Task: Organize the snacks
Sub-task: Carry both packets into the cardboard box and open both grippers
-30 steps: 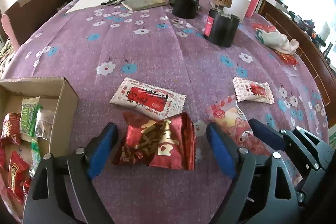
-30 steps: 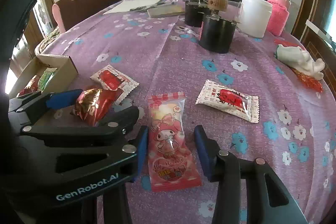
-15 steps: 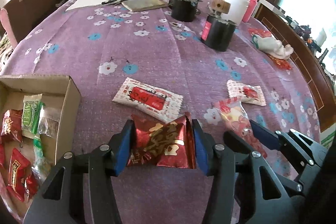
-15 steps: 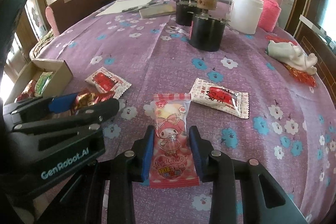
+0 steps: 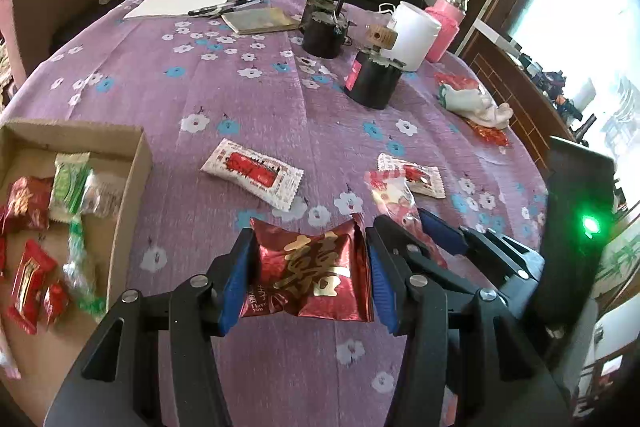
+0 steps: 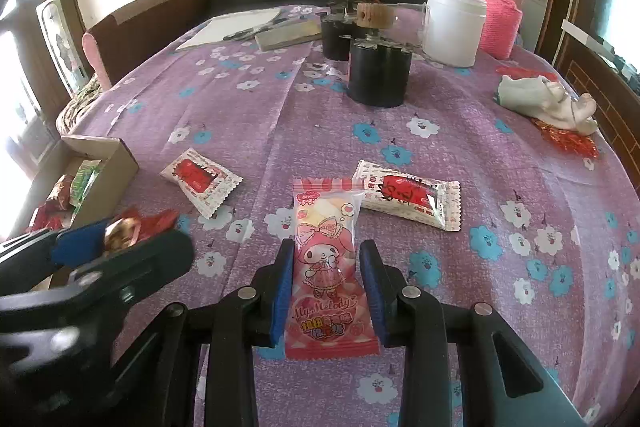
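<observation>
The left hand-held gripper [image 5: 306,269] is clamped on a red foil pack [image 5: 310,273], its blue pads pressing the pack's two short sides so the gold character faces up. The pack appears lifted just clear of the surface [image 5: 240,99], which would suit carrying it sideways. The right hand-held gripper [image 6: 328,287] grips a pink pack [image 6: 326,267] by its long edges, low on the wrapper, with the top half sticking out ahead of the fingers; whether it is off the cloth I cannot tell.

Both grips take the wrappers across their narrow width, likely because the flat packs give no other hold.

Just left of the left hand-held gripper sits an open box [image 5: 132,187] already holding red and green packs, so it seems to be the place for collecting snacks. Two white packs [image 6: 200,183] [image 6: 408,197] lie loose on the surface beyond the grippers, not yet gathered.
</observation>
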### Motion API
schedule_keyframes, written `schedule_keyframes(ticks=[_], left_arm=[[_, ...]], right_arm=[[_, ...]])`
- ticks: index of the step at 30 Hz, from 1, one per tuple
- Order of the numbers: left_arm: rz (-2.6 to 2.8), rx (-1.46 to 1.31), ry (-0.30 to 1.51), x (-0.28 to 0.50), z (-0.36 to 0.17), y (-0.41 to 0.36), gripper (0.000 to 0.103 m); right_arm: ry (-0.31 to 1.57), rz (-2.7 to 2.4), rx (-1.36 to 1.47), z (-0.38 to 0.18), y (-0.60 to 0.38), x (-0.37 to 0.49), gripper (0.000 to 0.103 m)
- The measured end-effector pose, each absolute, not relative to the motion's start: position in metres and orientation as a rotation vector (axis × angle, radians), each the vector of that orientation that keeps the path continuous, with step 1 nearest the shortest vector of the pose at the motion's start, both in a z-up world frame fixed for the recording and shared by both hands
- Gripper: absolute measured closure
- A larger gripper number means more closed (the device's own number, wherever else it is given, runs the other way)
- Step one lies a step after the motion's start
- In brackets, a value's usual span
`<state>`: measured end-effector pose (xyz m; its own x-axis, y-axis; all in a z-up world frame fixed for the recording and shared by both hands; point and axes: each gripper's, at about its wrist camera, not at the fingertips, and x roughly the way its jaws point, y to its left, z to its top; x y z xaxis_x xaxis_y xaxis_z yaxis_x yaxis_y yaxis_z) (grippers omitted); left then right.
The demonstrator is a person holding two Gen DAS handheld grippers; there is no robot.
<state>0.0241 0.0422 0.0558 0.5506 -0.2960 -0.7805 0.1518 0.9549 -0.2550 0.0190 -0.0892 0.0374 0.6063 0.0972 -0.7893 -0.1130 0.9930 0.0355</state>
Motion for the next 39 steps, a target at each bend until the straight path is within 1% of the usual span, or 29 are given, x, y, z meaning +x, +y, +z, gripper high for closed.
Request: schedule_keyframes(ticks=[12, 18, 24, 33, 39], left_arm=[[-0.26, -0.247, 0.906, -0.021, 0.072, 0.08, 0.052], [-0.274, -0.255, 0.877, -0.046, 0.081, 0.091, 0.051], [-0.293, -0.279, 0.855, -0.073, 0.085, 0.102, 0.051], [-0.245, -0.349, 0.828, -0.104, 0.087, 0.148, 0.051], [-0.188, -0.392, 0.808, -0.116, 0.085, 0.183, 0.051]], right_arm=[[0.88, 0.093, -0.025, 0.045, -0.084, 0.01, 0.069], [0.837, 0.096, -0.001, 0.067, -0.088, -0.018, 0.069], [0.832, 0.129, -0.012, 0.082, -0.083, -0.05, 0.069], [0.845, 0.227, -0.023, 0.094, -0.047, -0.085, 0.069], [0.836, 0.296, -0.058, 0.101, -0.006, -0.1, 0.07]])
